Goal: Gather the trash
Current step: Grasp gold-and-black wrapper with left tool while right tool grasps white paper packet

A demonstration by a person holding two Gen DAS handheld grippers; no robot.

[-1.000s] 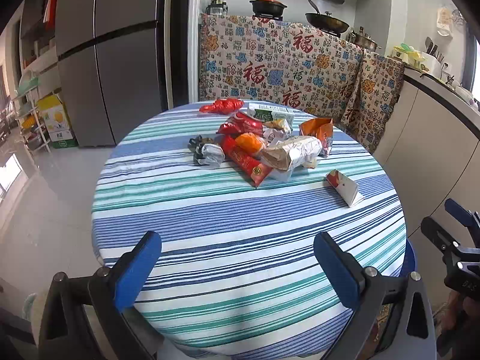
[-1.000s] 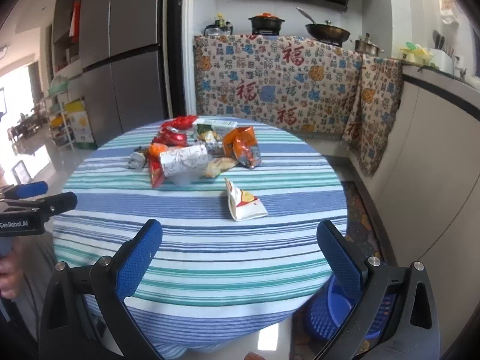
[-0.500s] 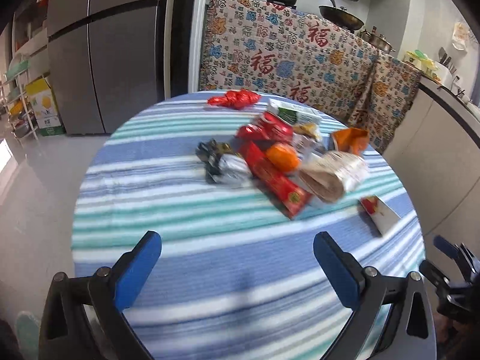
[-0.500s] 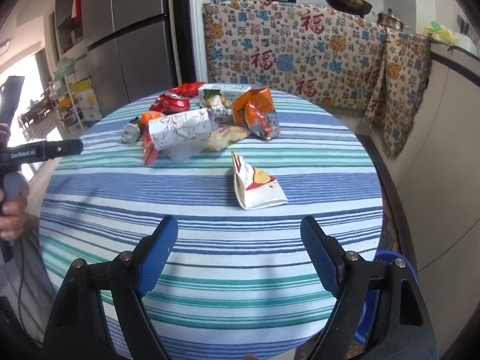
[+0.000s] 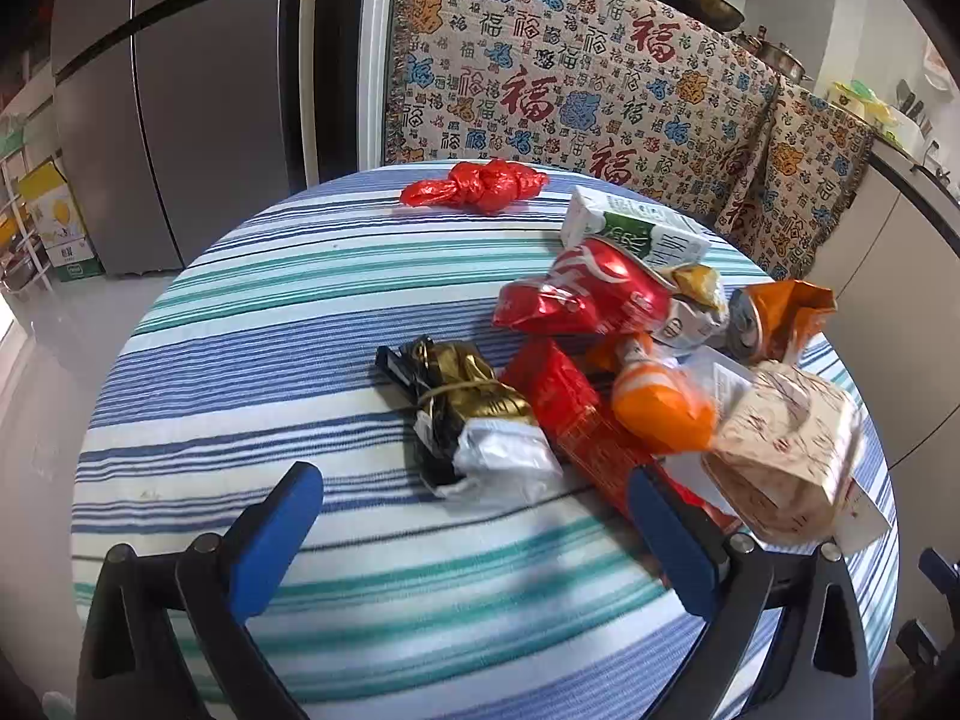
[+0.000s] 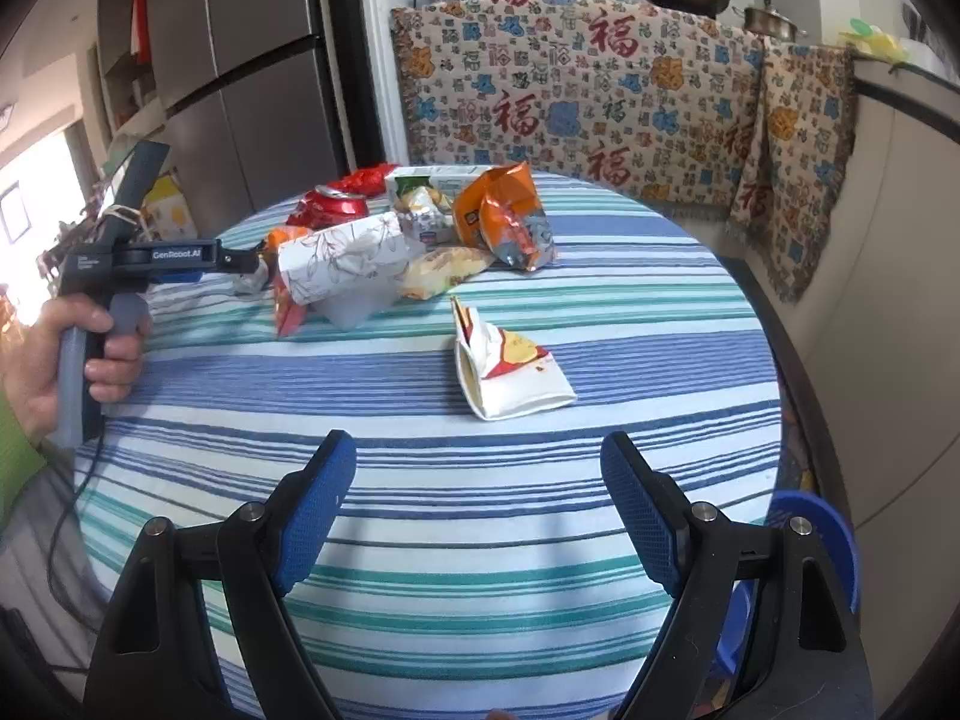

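A pile of trash lies on a round striped table (image 5: 252,324). In the left wrist view it holds a gold and black wrapper (image 5: 462,414), a crushed red can (image 5: 594,291), a red packet (image 5: 576,420), an orange wrapper (image 5: 660,414), a floral paper box (image 5: 786,450), a milk carton (image 5: 636,228) and a red plastic bag (image 5: 480,189). My left gripper (image 5: 474,531) is open, just short of the gold wrapper. My right gripper (image 6: 477,510) is open and empty, a little short of a white crumpled packet (image 6: 510,366) lying apart from the pile (image 6: 384,246).
A blue bin (image 6: 822,534) stands on the floor at the table's right edge. A grey fridge (image 5: 180,90) and a counter draped in patterned cloth (image 5: 570,78) stand behind the table. White cabinets (image 6: 888,252) run along the right.
Both grippers have moved forward over the table. The left one has closed in on the pile's left side; the right one has come nearer the white packet and its jaws stand slightly narrower.
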